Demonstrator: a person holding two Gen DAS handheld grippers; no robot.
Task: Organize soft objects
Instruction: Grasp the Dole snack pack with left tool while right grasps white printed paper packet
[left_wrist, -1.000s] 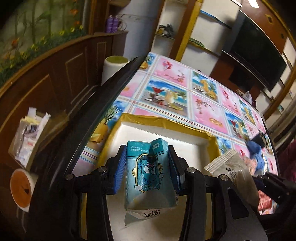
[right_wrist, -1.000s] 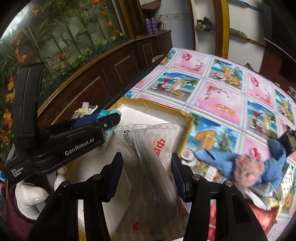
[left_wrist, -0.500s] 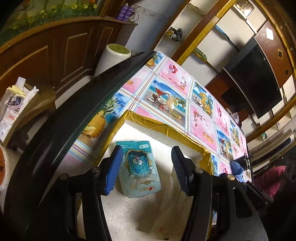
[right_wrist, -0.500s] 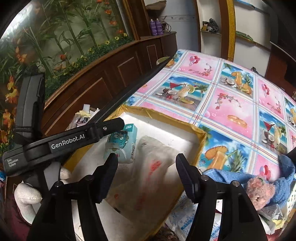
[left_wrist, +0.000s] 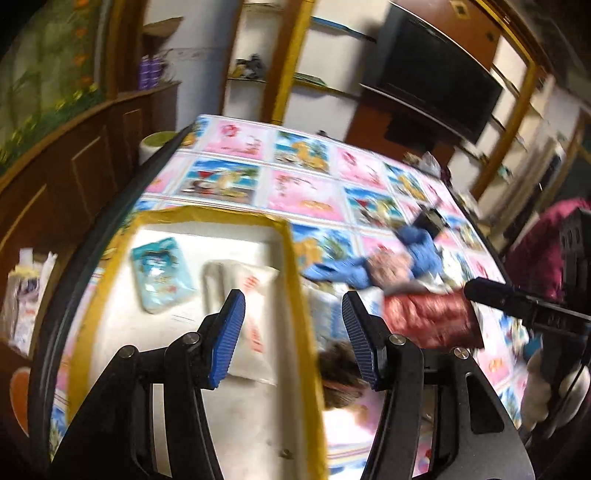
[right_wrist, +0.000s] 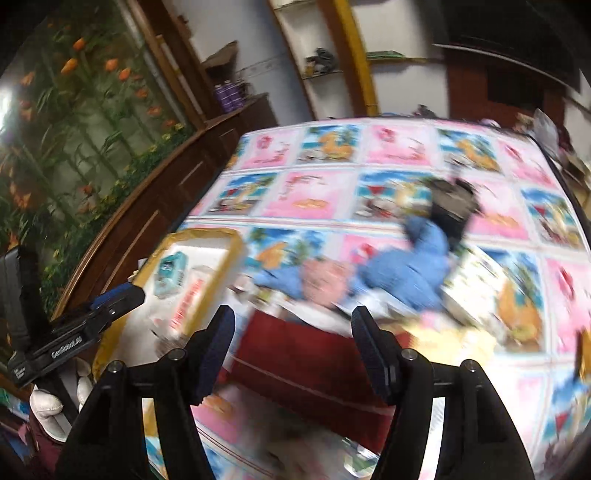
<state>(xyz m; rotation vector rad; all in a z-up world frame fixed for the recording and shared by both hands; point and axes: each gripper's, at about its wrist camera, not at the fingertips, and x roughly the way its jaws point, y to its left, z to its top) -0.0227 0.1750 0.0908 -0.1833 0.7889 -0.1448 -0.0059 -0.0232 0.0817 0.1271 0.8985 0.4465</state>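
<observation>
A white box with a yellow taped rim (left_wrist: 295, 266) (right_wrist: 231, 266) holds a teal tissue pack (left_wrist: 160, 273) (right_wrist: 170, 271) and a white packet with red print (left_wrist: 243, 284) (right_wrist: 188, 299), lying side by side. My left gripper (left_wrist: 293, 336) is open and empty, hovering over the box's right wall. My right gripper (right_wrist: 291, 354) is open and empty above a dark red bag (right_wrist: 306, 365) (left_wrist: 428, 317). A blue cloth with a pink plush (left_wrist: 391, 266) (right_wrist: 399, 269) lies beyond it on the table. Both views are motion-blurred.
The table wears a pink and blue picture cloth (left_wrist: 303, 184) (right_wrist: 321, 192). A dark object (right_wrist: 450, 206) sits behind the blue cloth, and more packets lie around the red bag. A brown furry thing (left_wrist: 340, 369) lies by the box. Wooden cabinets (left_wrist: 85, 173) stand left.
Both grippers let go of their packs, which now lie in the box. Both have opened and swung right, away from the box, toward the pile on the table.
</observation>
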